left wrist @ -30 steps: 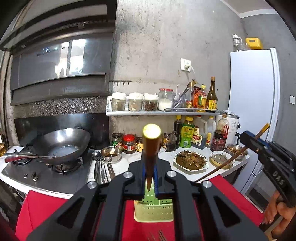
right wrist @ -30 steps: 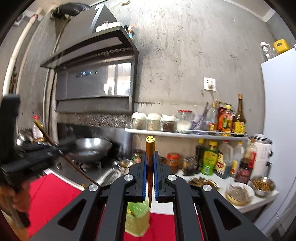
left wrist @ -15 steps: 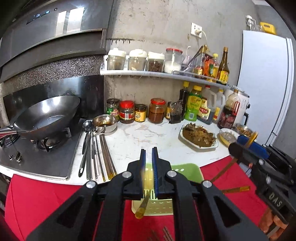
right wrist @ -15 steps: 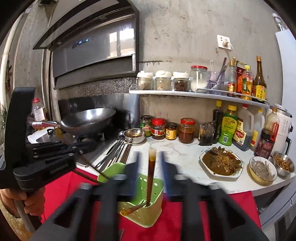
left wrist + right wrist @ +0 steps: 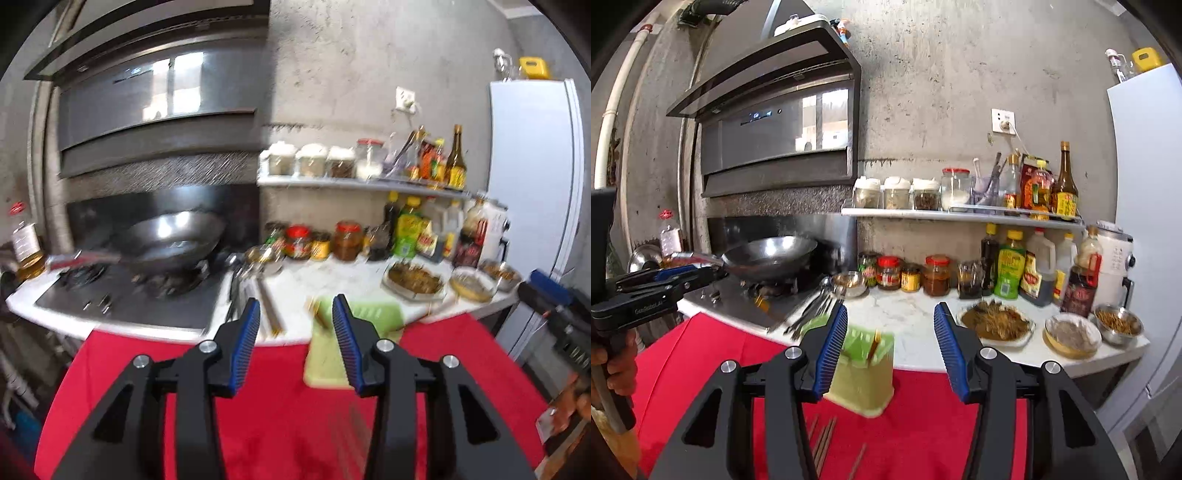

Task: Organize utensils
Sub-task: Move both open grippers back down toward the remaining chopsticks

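A light green perforated utensil holder (image 5: 866, 369) stands on the red cloth (image 5: 701, 354), with brown chopsticks (image 5: 873, 345) standing in it; it also shows in the left wrist view (image 5: 332, 347). My right gripper (image 5: 890, 347) is open and empty just above and in front of the holder. My left gripper (image 5: 295, 339) is open and empty to the holder's left; it also shows at the left of the right wrist view (image 5: 665, 282). Loose brown chopsticks (image 5: 823, 443) lie on the cloth near me. Metal spoons and chopsticks (image 5: 812, 306) lie on the white counter.
A wok (image 5: 768, 258) sits on the stove at the left. Jars and bottles (image 5: 923, 275) line the back wall under a shelf (image 5: 960, 214). Plates and bowls of food (image 5: 995, 323) stand at the right, beside a white fridge (image 5: 1145, 221).
Both grippers have opened and let go of their chopsticks, which now stand in the green holder. Both grippers have pulled back and up from the holder.
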A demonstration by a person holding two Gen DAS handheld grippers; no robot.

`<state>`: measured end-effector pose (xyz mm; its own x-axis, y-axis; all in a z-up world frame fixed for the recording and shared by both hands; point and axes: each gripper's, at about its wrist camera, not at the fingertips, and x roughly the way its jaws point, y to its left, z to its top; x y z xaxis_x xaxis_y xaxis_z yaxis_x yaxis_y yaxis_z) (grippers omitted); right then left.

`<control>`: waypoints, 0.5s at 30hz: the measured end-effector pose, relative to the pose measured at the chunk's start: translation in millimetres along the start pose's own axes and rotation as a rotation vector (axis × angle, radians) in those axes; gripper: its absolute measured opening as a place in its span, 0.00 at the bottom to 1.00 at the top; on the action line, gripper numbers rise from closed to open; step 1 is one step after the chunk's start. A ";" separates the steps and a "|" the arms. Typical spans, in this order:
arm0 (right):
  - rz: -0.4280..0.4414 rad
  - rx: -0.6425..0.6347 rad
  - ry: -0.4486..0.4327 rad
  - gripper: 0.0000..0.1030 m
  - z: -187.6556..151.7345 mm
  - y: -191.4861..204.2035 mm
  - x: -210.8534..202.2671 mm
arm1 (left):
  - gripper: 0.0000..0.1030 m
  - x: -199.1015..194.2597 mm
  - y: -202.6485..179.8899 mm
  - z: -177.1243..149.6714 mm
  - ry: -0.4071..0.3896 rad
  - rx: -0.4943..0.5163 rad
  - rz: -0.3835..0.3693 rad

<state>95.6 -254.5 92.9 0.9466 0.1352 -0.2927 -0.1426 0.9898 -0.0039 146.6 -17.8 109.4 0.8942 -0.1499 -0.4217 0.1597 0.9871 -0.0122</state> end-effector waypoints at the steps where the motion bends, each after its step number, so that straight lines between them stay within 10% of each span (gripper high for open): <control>1: -0.002 -0.006 0.010 0.49 -8.9 2.4 -5.8 | 0.39 -5.0 2.7 -13.5 0.022 0.002 0.013; 15: 0.055 0.022 0.284 0.49 -155.9 35.0 -36.9 | 0.40 -22.7 28.3 -181.1 0.311 -0.053 0.058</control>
<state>10.7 -232.0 -45.6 0.8185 0.1739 -0.5475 -0.1822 0.9825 0.0397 55.2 23.8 -45.6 0.7294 -0.0767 -0.6797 0.0825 0.9963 -0.0239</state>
